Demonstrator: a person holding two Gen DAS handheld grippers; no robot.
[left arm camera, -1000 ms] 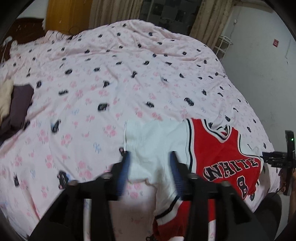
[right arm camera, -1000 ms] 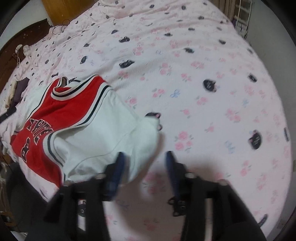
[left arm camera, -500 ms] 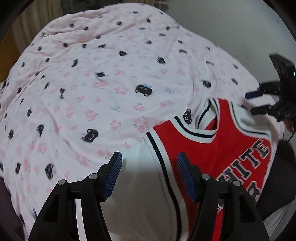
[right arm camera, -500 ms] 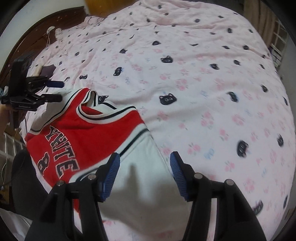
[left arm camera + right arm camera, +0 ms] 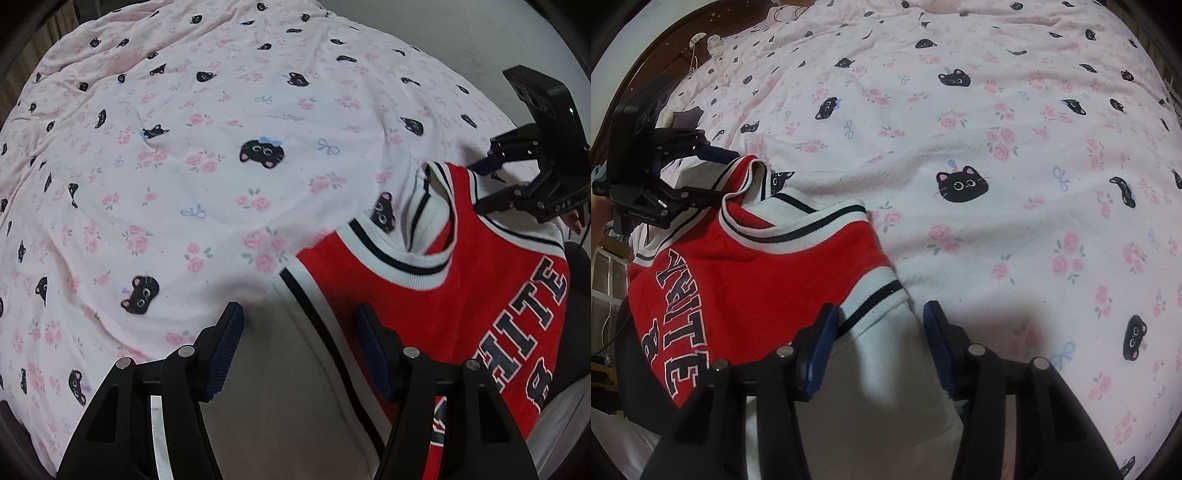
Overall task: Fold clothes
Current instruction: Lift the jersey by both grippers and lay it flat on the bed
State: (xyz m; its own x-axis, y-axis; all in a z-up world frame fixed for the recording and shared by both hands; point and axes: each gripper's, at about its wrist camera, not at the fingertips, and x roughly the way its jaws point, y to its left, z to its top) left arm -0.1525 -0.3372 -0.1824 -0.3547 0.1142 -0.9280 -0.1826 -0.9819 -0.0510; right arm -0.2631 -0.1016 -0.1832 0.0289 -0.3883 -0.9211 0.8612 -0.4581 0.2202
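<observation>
A red jersey [image 5: 424,306] with white sleeves, black-and-white trim and the lettering WHITE 8 lies face up near the edge of the bed. In the left wrist view my left gripper [image 5: 300,317] points down with its jaws apart, one white sleeve [image 5: 280,369] lying between them, pads not pressing. My right gripper [image 5: 881,314] straddles the other white sleeve [image 5: 879,369] just below its striped shoulder band. Its jaws are closing, and the pads sit at the cloth's edges without a clear squeeze. Each gripper also shows in the other's view: the right gripper [image 5: 480,184], the left gripper [image 5: 709,173].
The jersey rests on a pink bedsheet [image 5: 221,166] printed with black cat faces and roses, which stretches far beyond it. A dark wooden headboard [image 5: 661,59] and a small dark garment [image 5: 687,117] are at the far left. A grey wall [image 5: 461,40] rises behind the bed.
Both grippers slid from the sleeve ends toward the jersey's shoulders and dropped closer to the bed. The right jaws have narrowed; the left jaws kept their width.
</observation>
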